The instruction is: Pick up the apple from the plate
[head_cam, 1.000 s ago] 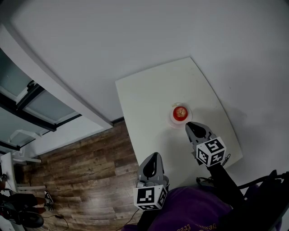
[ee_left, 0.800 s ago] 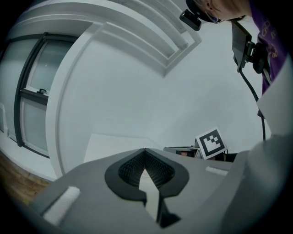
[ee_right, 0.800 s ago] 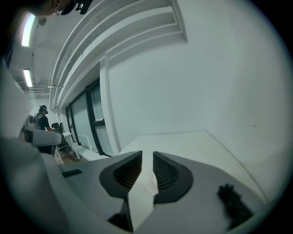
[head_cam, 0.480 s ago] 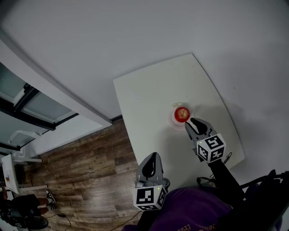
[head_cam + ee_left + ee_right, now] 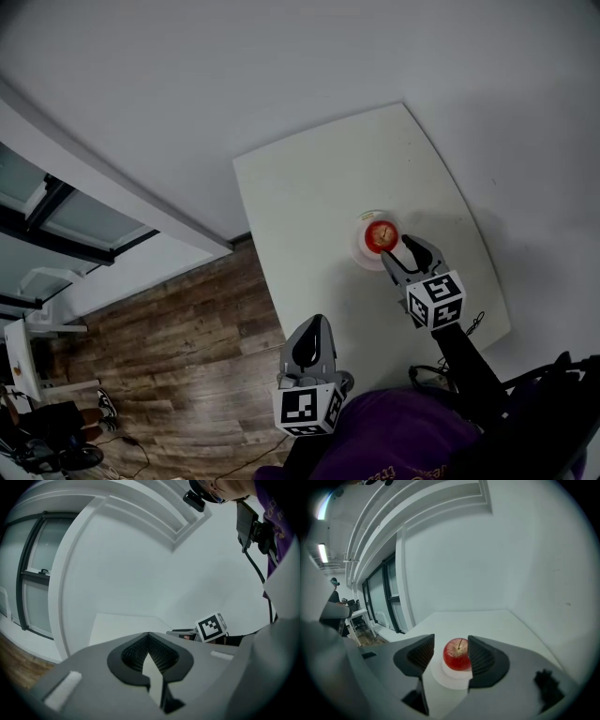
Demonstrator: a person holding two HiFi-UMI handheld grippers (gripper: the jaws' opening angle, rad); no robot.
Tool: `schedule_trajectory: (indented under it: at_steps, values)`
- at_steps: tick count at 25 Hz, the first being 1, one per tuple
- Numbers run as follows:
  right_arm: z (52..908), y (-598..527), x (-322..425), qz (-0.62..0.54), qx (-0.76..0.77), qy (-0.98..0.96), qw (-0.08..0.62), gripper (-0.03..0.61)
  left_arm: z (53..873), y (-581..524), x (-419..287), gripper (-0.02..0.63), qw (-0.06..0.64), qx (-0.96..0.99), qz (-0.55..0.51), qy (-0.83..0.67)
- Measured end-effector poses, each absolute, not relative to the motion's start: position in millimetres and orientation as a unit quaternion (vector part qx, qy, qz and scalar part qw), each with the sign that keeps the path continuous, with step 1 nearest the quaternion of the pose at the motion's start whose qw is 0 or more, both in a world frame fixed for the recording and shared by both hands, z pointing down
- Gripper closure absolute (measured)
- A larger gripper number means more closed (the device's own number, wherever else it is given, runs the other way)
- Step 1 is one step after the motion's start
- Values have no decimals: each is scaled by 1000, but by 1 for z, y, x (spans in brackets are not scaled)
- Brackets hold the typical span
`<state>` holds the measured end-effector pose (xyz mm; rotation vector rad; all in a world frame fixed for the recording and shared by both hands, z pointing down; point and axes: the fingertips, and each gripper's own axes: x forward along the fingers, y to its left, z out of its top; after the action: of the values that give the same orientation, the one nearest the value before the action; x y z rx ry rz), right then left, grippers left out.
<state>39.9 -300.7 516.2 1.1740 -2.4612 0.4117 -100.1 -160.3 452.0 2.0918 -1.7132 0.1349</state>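
Note:
A red apple (image 5: 380,234) (image 5: 458,654) sits on a small white plate (image 5: 362,247) (image 5: 447,680) near the middle of the white table (image 5: 309,206). My right gripper (image 5: 407,252) (image 5: 451,644) hovers at the plate's near edge and its jaws are opening. The apple shows in the gap just ahead of its fingertips, and the pads do not press on it. My left gripper (image 5: 309,339) (image 5: 148,637) hangs by the table's near left edge. It is shut with nothing in it.
The table's left edge drops to a wooden floor (image 5: 169,347). White walls and a window frame (image 5: 75,234) stand beyond it. A thin dark cable (image 5: 473,323) lies at the table's near right corner. The person's purple clothing (image 5: 394,441) fills the bottom.
My right gripper has moved forward and down to the plate's edge, and its jaws have gone from shut to apart. My left gripper has sunk a little toward the bottom of the head view.

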Motion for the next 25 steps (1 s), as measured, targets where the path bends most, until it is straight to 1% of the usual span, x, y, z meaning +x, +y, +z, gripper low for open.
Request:
schedule_trajectory:
  at_steps: [4,12,17,25]
  values:
    - [526,-308,39,151,416,-875,195,341,456,-166,-101,609,215,754,53,-618]
    - [537,-311,38,156,406,-876,208,312,457,-165,-99,608,216,755,61,-616]
    - [546,-314,36,154,403,-875,221,281,459,-164,-100,608,220,754,64,-616]
    - [553,-318,32,151,397,-874,235,254,457,-162,-102,609,221,751,66,-619]
